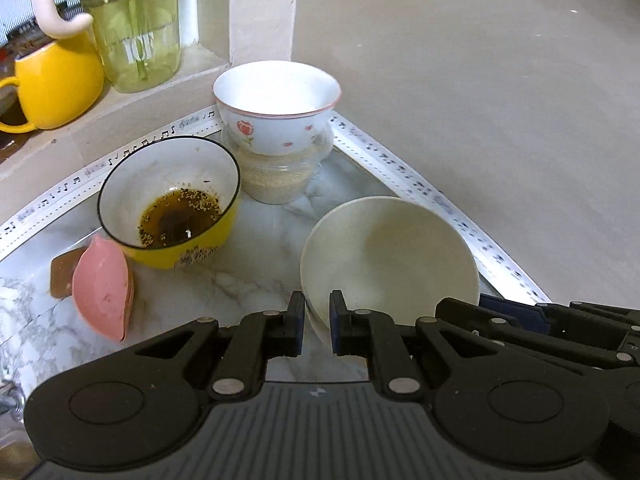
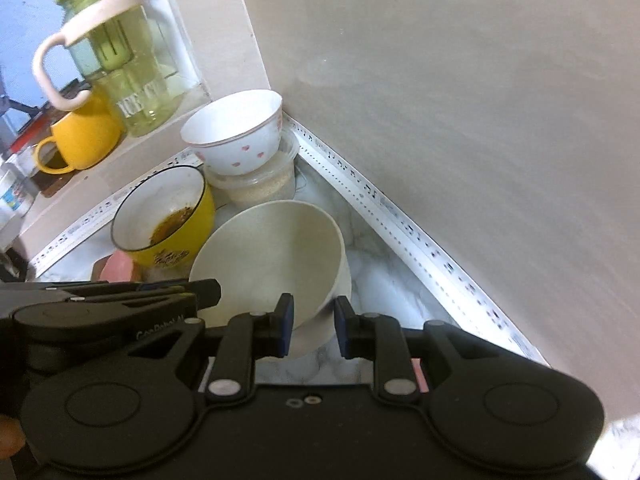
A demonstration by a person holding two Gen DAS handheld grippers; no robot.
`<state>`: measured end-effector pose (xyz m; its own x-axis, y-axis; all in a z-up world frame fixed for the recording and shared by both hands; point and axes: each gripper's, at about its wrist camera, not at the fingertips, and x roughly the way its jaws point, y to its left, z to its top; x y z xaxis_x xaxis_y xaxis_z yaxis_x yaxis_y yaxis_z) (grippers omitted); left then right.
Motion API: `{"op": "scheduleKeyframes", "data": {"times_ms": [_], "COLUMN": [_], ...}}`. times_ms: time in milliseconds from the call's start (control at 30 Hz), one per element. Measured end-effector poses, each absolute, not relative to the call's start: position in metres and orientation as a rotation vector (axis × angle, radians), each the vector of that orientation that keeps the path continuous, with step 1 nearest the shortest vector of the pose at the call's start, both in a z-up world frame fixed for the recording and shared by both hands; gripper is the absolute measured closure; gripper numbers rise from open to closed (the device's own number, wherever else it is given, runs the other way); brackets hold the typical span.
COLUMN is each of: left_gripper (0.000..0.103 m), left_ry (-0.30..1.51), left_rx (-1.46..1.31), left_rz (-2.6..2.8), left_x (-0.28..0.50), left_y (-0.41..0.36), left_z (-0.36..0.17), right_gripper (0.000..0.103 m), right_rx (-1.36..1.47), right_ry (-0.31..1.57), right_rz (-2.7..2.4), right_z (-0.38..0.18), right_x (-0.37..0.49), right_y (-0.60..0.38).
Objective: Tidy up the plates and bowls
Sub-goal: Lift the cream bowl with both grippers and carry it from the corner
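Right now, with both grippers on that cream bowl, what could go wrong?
1. The left hand-held gripper and right hand-held gripper each straddle only the thin rim of the tilted cream bowl; it could slip or twist out.
2. The yellow bowl beside it holds dark oily sauce; a bump could spill it onto the marble counter.
3. The flowered bowl perches on a plastic tub and might topple.

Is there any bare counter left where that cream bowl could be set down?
Some: a marble patch bordered by the yellow bowl, the grain tub and the cream bowl, plus a strip by the right wall trim. The back corner, with the flowered bowl stacked on the tub, is crowded.
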<state>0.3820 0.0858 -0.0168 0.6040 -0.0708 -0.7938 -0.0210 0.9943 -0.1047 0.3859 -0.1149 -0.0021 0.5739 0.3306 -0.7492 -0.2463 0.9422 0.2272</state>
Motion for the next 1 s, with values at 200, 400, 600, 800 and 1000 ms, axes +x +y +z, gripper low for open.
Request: {"op": "scheduleKeyframes", "data": {"times_ms": [200,400,600,800,1000], "left_gripper": [0.091,0.091,0.091,0.091,0.091], "left_ry": [0.907,0.884,0.888,0.891,0.904], "left_rx": [-0.087,-0.070,-0.070,-0.053,-0.040], "left_rz": [-0.055,-0.081,-0.109,-0.126,-0.146], "left_x": [0.346,0.311,0.275,0.241,0.209], "left_y": [0.072,0.061,0.052,0.040,0.034], "left_z": [0.002,0.016,0.024,0.026,0.027], "right_gripper": [0.082,0.082,0.082,0.082,0.082], "right_rx": [0.088,0.096,0.117,0.124,0.133], "right_ry": [0.901,0.881,0.880,0.884,0.905], "right_rz": [0.328,0.314,0.309,0.302,0.300], "right_z": [0.011,0.024,0.029,0.029,0.024], "right_x": [0.354,0.319,0.286,0.251,0.220], "right_y": [-0.127,-0.140,-0.152,-0.161,-0.168]}}
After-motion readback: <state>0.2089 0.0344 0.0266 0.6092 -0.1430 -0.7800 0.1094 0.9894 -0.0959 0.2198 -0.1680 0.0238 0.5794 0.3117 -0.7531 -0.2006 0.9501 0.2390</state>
